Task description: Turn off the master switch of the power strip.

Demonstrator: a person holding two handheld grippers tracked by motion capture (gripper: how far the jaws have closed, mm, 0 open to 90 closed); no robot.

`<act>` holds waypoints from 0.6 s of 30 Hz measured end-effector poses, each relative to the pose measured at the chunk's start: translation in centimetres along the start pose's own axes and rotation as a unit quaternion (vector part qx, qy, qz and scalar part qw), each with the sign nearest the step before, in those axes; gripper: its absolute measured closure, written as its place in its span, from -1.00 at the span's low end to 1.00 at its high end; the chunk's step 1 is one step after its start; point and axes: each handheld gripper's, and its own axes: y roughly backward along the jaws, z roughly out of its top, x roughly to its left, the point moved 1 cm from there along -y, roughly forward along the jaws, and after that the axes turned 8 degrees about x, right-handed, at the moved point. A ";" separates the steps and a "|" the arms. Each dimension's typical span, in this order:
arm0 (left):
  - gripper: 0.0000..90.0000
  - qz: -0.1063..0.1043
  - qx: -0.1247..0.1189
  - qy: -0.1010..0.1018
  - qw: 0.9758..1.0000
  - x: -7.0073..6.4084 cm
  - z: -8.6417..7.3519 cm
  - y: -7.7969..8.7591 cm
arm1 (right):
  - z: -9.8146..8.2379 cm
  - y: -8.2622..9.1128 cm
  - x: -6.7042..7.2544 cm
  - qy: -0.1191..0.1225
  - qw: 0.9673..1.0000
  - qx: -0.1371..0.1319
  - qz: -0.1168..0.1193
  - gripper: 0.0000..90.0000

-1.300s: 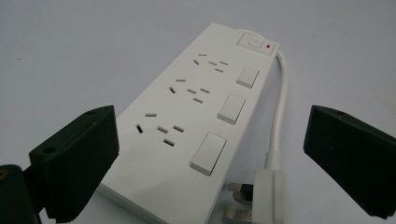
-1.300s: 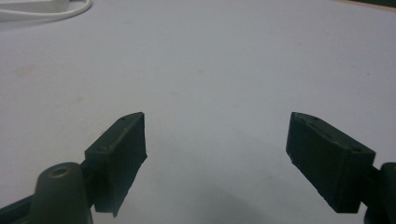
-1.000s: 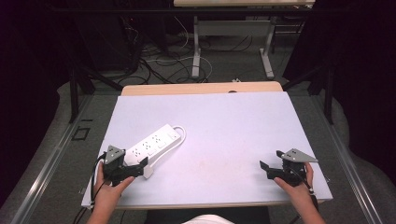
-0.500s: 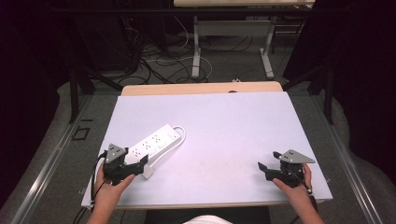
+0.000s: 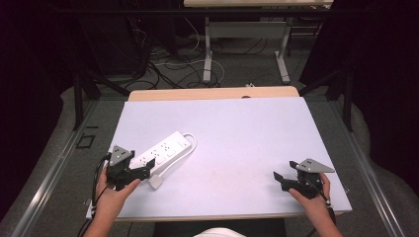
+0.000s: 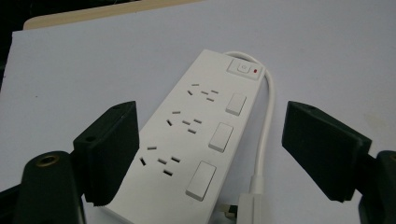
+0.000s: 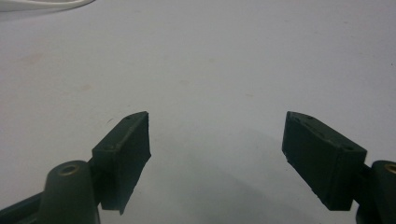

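A white power strip [image 5: 165, 149] with three sockets and a row of switches lies at an angle on the left of the white table [image 5: 237, 133]. Its cable [image 5: 191, 143] loops back to a white plug [image 5: 155, 181] beside the strip's near end. My left gripper [image 5: 144, 172] is open, and in the left gripper view its jaws straddle the near end of the power strip [image 6: 187, 140] without touching it; the plug [image 6: 252, 207] lies between them at the bottom. My right gripper [image 5: 277, 179] is open over bare table at the near right, with nothing between its jaws [image 7: 217, 135].
A wooden strip [image 5: 212, 94] borders the table's far edge. Beyond it the floor holds cables and a desk frame [image 5: 244, 49]. Metal rails run along both sides of the table. A bit of the white cable [image 7: 42, 3] shows at the top left of the right gripper view.
My left gripper has edged slightly forward toward the power strip's near end. The right gripper has barely shifted. Both stay open.
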 end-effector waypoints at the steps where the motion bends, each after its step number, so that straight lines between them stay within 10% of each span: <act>1: -0.56 0.001 0.002 -0.005 1.000 0.1 0.2 0.1 | 0.0 0.0 0.0 -0.001 1.000 0.000 0.001 -0.51; 18: -0.45 -0.004 0.019 -0.027 0.999 0.1 3.1 0.3 | -0.3 0.0 -0.3 -0.005 1.000 -0.001 -0.004 -0.53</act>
